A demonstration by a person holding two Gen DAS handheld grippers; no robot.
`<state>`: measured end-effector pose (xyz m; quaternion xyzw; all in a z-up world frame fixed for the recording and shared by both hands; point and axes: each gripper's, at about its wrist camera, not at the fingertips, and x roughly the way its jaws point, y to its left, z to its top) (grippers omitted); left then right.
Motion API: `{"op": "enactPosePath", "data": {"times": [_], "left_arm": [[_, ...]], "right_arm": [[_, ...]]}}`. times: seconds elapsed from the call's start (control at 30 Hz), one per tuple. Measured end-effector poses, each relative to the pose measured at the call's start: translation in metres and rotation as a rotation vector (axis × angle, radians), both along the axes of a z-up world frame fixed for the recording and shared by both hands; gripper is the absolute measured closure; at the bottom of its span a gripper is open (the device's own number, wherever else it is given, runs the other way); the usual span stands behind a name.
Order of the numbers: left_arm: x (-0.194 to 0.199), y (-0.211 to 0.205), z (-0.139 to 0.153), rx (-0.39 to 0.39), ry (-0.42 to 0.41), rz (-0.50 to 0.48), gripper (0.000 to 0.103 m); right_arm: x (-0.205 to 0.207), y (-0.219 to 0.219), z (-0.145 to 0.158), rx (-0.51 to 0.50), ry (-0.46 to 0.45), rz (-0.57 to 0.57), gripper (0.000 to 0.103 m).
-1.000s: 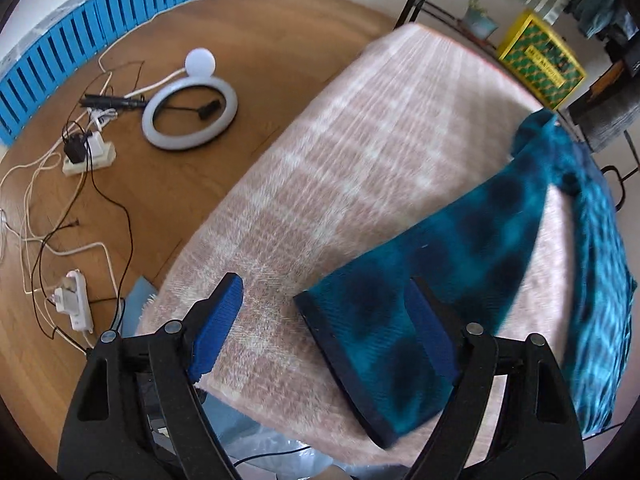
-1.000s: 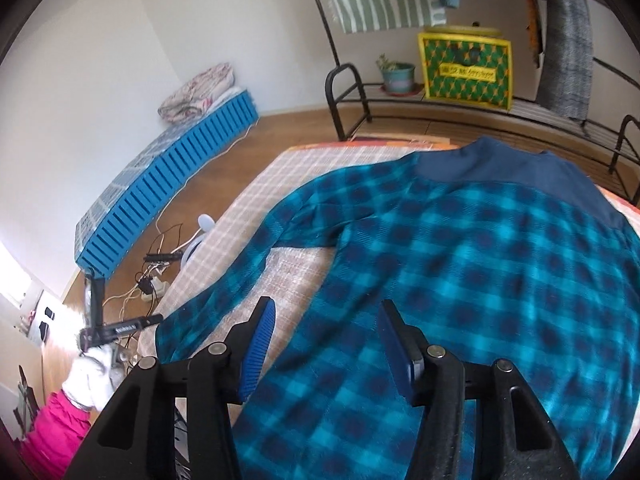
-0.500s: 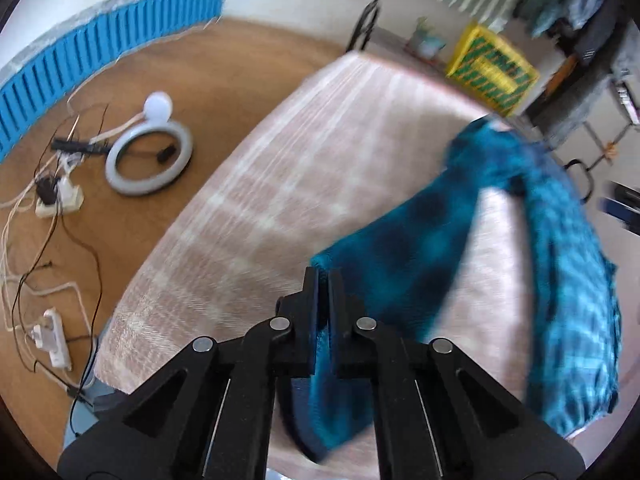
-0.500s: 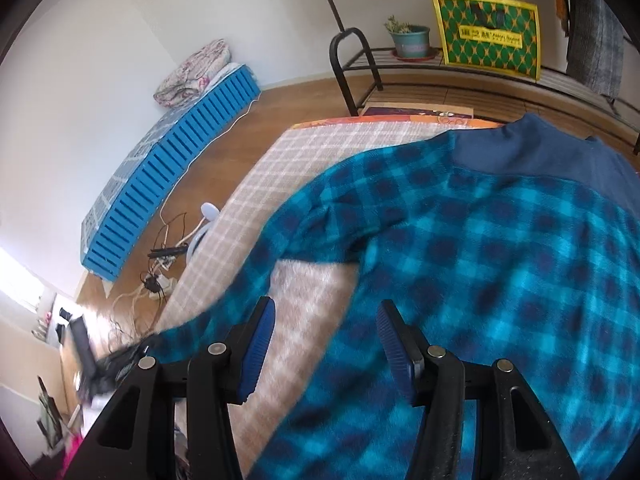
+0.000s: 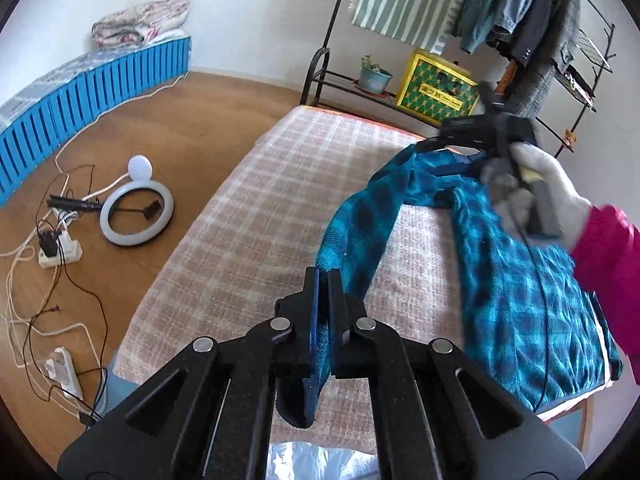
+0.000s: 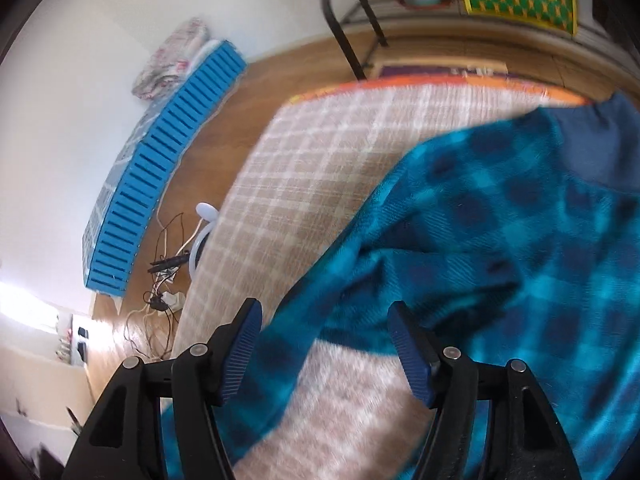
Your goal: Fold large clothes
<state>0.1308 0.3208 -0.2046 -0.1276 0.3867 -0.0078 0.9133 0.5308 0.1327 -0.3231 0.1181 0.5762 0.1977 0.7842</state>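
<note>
Sleeve (image 5: 360, 224) lifted since earlier, cuff pinched between left gripper (image 5: 322, 280) jaws.

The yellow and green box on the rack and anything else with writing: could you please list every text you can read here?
Yellow and green box: a yellow band carries a row of characters, too small and blurred to read in either view.
Nothing else in these views, including the plaid shirt and hanging clothes, shows readable text.
</note>
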Motion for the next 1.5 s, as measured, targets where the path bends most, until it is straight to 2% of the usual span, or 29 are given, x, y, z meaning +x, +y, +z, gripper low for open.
{"op": "enactPosePath", "data": {"times": [0.1,0.17,0.2,0.27,0.37,0.53,0.67,0.77,0.9,1.0,1.1,1.2,1.23,1.27,1.33,1.4,1.47,1.5], "left_arm": [[-0.005,-0.004,0.002,-0.008,-0.008,-0.009,0.102],[-0.009,-0.009,0.003,0.000,-0.011,-0.020,0.102],[-0.011,-0.012,0.003,0.007,-0.011,-0.029,0.102],[-0.015,-0.020,0.004,0.021,-0.013,-0.047,0.102],[-0.023,-0.030,0.011,0.018,-0.027,-0.074,0.102],[-0.033,-0.058,0.032,0.019,-0.070,-0.139,0.102],[-0.043,-0.100,0.053,0.051,-0.115,-0.240,0.102],[-0.054,-0.142,0.062,0.105,-0.142,-0.332,0.102],[-0.068,-0.198,0.057,0.152,-0.135,-0.468,0.102],[-0.077,-0.234,0.043,0.170,-0.096,-0.550,0.102],[-0.086,-0.259,0.028,0.187,-0.056,-0.605,0.102],[-0.093,-0.274,0.018,0.224,-0.038,-0.611,0.102],[-0.094,-0.275,0.016,0.220,-0.023,-0.629,0.102],[-0.096,-0.276,0.015,0.221,-0.010,-0.639,0.102],[-0.102,-0.277,0.015,0.217,0.000,-0.649,0.102],[-0.110,-0.275,0.019,0.183,0.010,-0.662,0.094],[-0.119,-0.267,0.025,0.152,0.008,-0.649,0.079],[-0.124,-0.260,0.029,0.133,0.004,-0.630,0.076]], "right_arm": [[0.016,0.004,-0.010,-0.007,0.043,-0.034,0.043],[0.022,0.007,-0.015,-0.032,0.072,-0.033,0.071],[0.024,0.009,-0.019,-0.055,0.084,-0.031,0.074],[0.025,0.010,-0.020,-0.083,0.089,-0.028,0.102],[0.023,-0.001,-0.012,-0.050,0.088,-0.035,0.103],[0.021,-0.027,0.021,-0.040,0.038,-0.016,0.103],[0.013,-0.062,0.045,-0.012,0.011,-0.034,0.103],[0.001,-0.096,0.058,0.004,-0.003,-0.038,0.103],[-0.015,-0.146,0.056,0.021,-0.003,-0.067,0.103],[-0.028,-0.179,0.039,0.030,0.020,-0.104,0.103],[-0.039,-0.195,0.012,-0.047,0.046,-0.100,0.101],[-0.050,-0.207,-0.004,-0.112,0.072,-0.110,0.089],[-0.056,-0.213,-0.003,-0.111,0.066,-0.117,0.070],[-0.063,-0.219,0.003,-0.106,0.049,-0.120,0.065],[-0.077,-0.231,0.018,-0.095,0.017,-0.112,0.065],[-0.094,-0.241,0.039,-0.084,-0.015,-0.101,0.065],[-0.118,-0.253,0.066,-0.071,-0.070,-0.081,0.065],[-0.132,-0.261,0.084,-0.065,-0.106,-0.073,0.065]]}}
